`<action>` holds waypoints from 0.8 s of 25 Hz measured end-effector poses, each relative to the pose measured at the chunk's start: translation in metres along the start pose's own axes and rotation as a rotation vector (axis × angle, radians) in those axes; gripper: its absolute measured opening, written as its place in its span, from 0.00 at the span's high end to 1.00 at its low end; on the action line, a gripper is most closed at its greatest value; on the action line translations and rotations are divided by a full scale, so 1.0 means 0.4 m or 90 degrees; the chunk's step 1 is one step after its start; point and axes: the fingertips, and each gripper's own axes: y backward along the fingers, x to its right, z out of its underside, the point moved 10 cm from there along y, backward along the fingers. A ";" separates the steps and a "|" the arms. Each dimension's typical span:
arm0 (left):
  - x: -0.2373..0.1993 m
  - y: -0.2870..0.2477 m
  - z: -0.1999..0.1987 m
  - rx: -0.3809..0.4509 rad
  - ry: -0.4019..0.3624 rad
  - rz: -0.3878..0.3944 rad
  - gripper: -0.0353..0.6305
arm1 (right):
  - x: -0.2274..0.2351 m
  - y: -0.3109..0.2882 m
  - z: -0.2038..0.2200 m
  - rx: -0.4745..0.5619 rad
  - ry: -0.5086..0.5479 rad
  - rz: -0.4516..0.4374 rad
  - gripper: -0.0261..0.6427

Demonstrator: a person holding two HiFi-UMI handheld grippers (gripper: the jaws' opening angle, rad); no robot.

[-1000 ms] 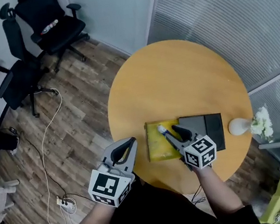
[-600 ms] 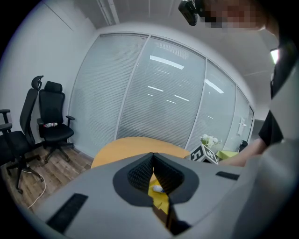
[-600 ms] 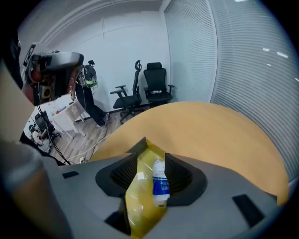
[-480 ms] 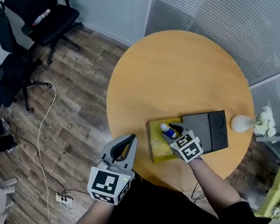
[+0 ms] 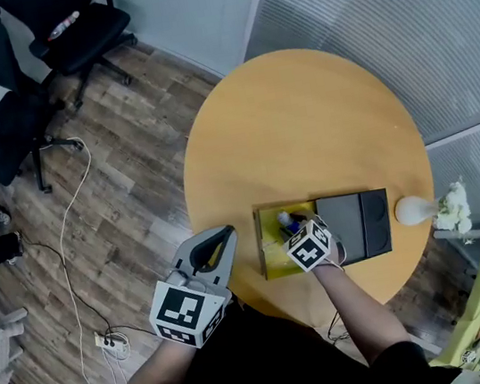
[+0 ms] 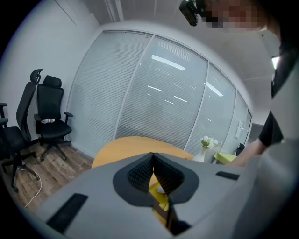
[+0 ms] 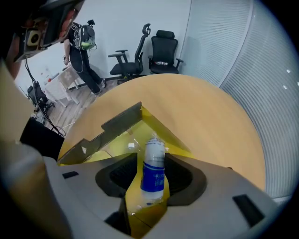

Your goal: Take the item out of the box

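Note:
A small clear water bottle (image 7: pixel 153 168) with a blue label and white cap stands tilted in the open yellow box (image 7: pixel 121 121) near the front edge of the round wooden table (image 5: pixel 303 131). My right gripper (image 7: pixel 152 158) reaches down into the box (image 5: pixel 273 258) with its jaws wide, one on each side of the bottle (image 5: pixel 288 221); a sliver of yellow shows beside the bottle, so the pads are not pressing it. My left gripper (image 5: pixel 220 238) hovers off the table's left edge over the floor, fingertips together and empty (image 6: pixel 153 156).
The box's black lid (image 5: pixel 354 225) lies flat just right of the box. A white vase (image 5: pixel 413 210) with pale flowers (image 5: pixel 448 206) stands at the table's right edge. Black office chairs (image 5: pixel 60 25) and a white cable (image 5: pixel 74 258) are on the wooden floor at left.
My right gripper has moved forward and down into the box, so the bottle that was at its fingertips now stands between its jaws. The left gripper has barely moved.

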 end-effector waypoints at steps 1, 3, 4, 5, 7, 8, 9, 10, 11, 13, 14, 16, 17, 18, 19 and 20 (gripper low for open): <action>-0.002 0.003 -0.002 0.001 0.000 0.002 0.93 | -0.001 -0.008 -0.001 -0.006 0.000 0.001 0.70; -0.005 0.010 -0.006 0.004 -0.002 0.006 0.93 | -0.004 -0.023 -0.004 -0.016 -0.001 0.004 0.70; -0.006 0.013 -0.009 0.005 -0.004 0.009 0.93 | -0.004 -0.028 -0.005 -0.021 0.000 0.007 0.70; -0.006 0.017 -0.012 0.007 -0.006 0.011 0.93 | -0.005 -0.032 -0.006 -0.027 0.004 0.011 0.70; -0.004 0.027 -0.020 0.012 -0.011 0.016 0.93 | -0.008 -0.035 -0.009 -0.033 0.012 0.019 0.70; -0.003 0.031 -0.023 0.014 -0.013 0.018 0.93 | -0.009 -0.035 -0.010 -0.034 0.016 0.024 0.71; -0.003 0.034 -0.025 0.017 -0.016 0.021 0.93 | -0.010 -0.033 -0.010 -0.034 0.017 0.028 0.72; -0.002 0.037 -0.027 0.018 -0.018 0.024 0.93 | -0.013 -0.028 -0.011 -0.031 0.017 0.030 0.73; -0.002 0.040 -0.028 0.021 -0.019 0.028 0.93 | -0.016 -0.019 -0.011 -0.025 0.015 0.031 0.74; 0.004 0.046 -0.030 0.025 -0.023 0.036 0.93 | -0.023 0.006 -0.008 -0.008 0.012 0.036 0.74; 0.010 0.048 -0.030 0.027 -0.025 0.040 0.93 | -0.024 0.024 -0.005 0.004 0.010 0.040 0.74; 0.025 0.046 -0.033 0.028 -0.030 0.051 0.93 | -0.023 0.064 0.001 0.030 0.003 0.051 0.74; 0.034 0.043 -0.037 0.029 -0.033 0.058 0.93 | -0.019 0.086 0.003 0.045 -0.003 0.057 0.74; 0.042 0.041 -0.042 0.030 -0.037 0.064 0.93 | -0.016 0.108 0.004 0.060 -0.009 0.063 0.74; 0.052 0.039 -0.046 0.032 -0.042 0.071 0.93 | -0.014 0.131 0.004 0.076 -0.014 0.067 0.74; 0.065 0.038 -0.051 0.033 -0.049 0.077 0.93 | -0.016 0.155 0.006 0.094 -0.019 0.070 0.74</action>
